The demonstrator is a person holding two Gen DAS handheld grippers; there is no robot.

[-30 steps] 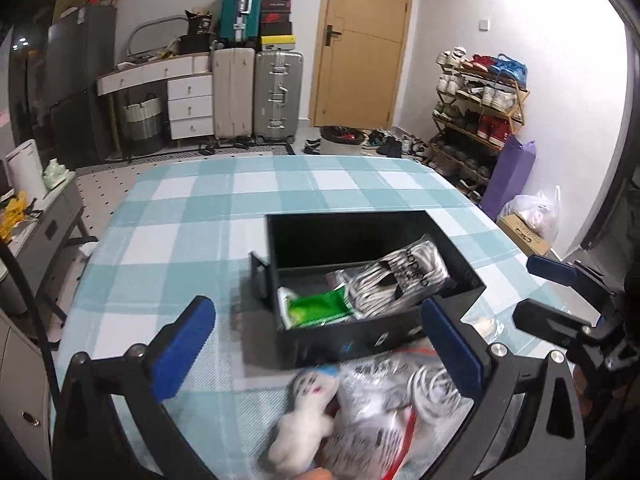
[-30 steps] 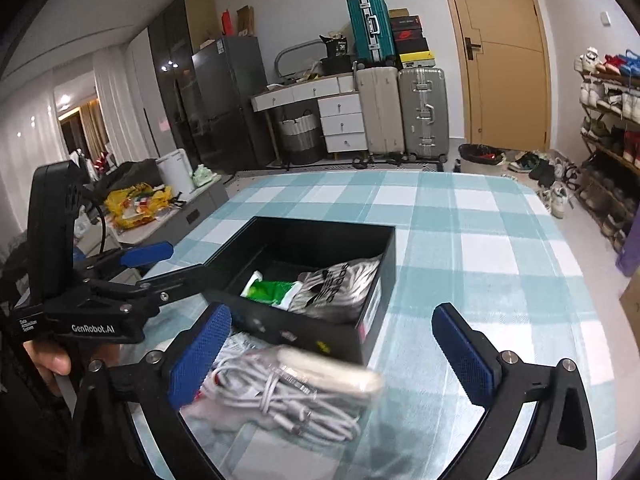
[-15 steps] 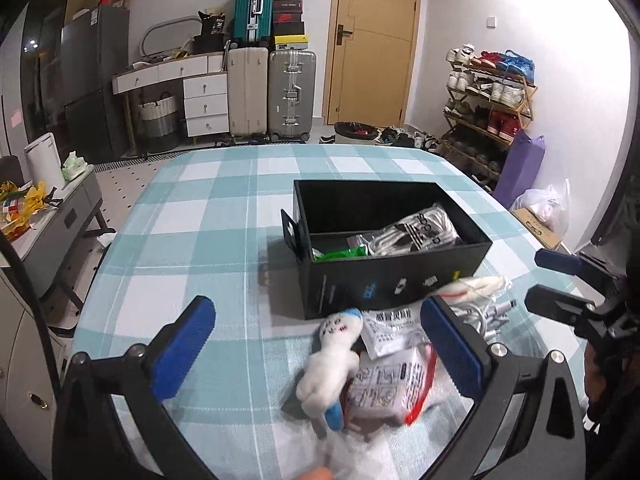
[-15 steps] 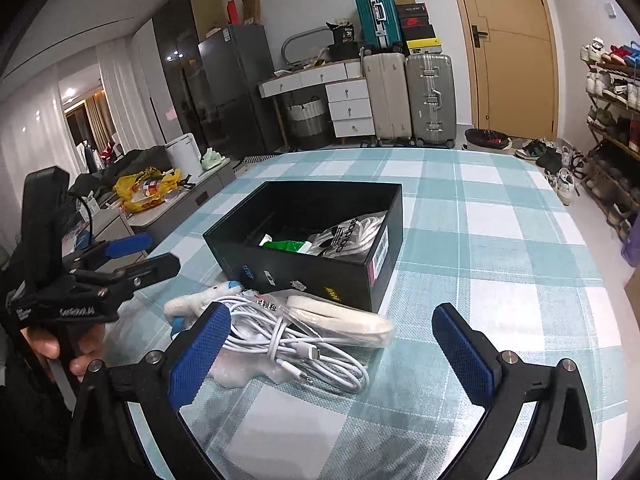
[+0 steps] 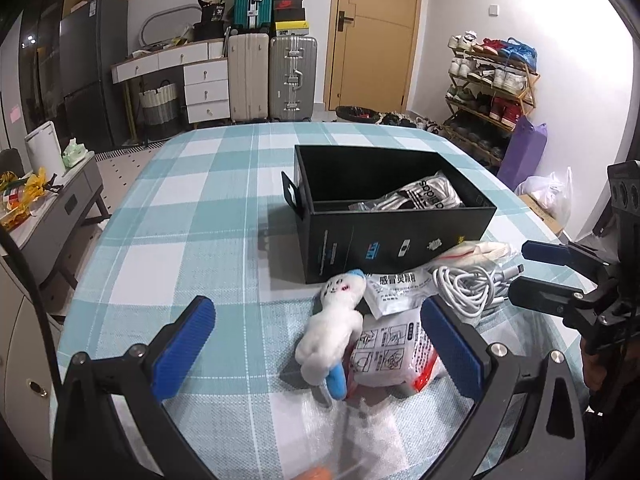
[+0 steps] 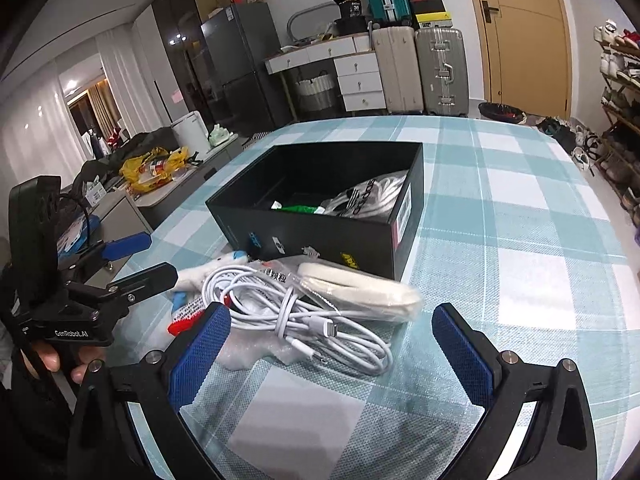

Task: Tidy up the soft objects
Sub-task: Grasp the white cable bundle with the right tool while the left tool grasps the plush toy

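Observation:
A black open box point(image 5: 384, 240) point(image 6: 320, 236) stands on the checked tablecloth, holding a white bagged bundle point(image 5: 416, 198) and a green packet point(image 6: 300, 209). In front of it lie a white plush toy point(image 5: 334, 326), a white sachet point(image 5: 394, 286), a red-and-white packet point(image 5: 394, 354), a coiled white cable point(image 6: 304, 320) and a bagged cream roll point(image 6: 360, 286). My left gripper point(image 5: 316, 346) is open, its fingers either side of the plush and packets. My right gripper point(image 6: 330, 346) is open near the cable, holding nothing.
The checked table point(image 5: 180, 216) drops off at rounded edges. A grey side table point(image 5: 60, 200) with clutter stands to the left. Suitcases point(image 5: 272, 76), drawers, a door and a shoe rack point(image 5: 492, 80) line the far wall. A hand point(image 6: 52, 360) holds the left gripper.
Both grippers have pulled back from the box toward the near table edge. The plush, packets, cable and roll now show fully in front of the box. Both stayed open.

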